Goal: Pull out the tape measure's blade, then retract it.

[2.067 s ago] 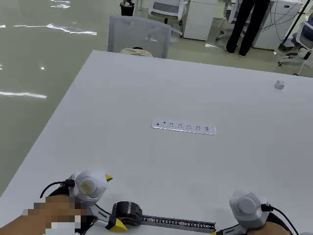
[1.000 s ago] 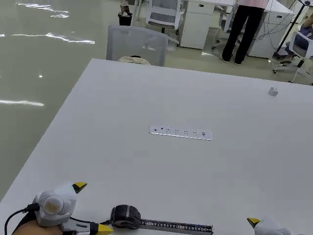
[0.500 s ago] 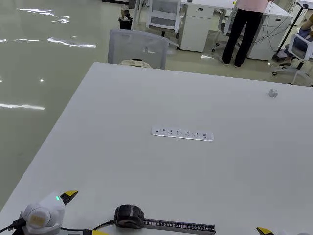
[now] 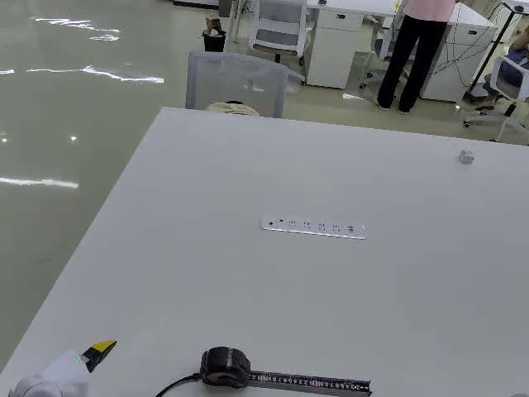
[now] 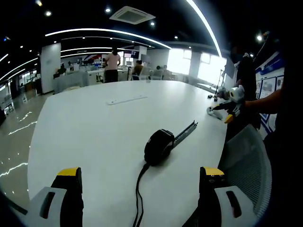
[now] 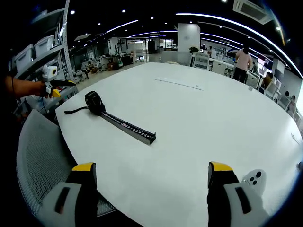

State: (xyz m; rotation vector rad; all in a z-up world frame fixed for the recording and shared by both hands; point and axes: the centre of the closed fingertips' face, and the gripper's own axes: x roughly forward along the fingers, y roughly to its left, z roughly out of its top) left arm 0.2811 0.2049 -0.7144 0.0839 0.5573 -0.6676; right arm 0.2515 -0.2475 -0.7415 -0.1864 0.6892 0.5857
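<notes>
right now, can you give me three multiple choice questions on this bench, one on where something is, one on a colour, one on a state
1. In the head view, where does the tape measure lie against the power strip?
A on top of it
B beyond it
C nearer the person

2. What colour are the jaw tips of the left gripper?
A red
B yellow
C blue

3. The blade is:
A out, flat on the table
B wound fully in
C clamped in a gripper

Key:
1 C, the tape measure sits by the near edge and the power strip mid-table.
2 B, both tips show yellow.
3 A, the marked blade lies stretched out, and the right gripper and the left stand open, apart from it.
</notes>
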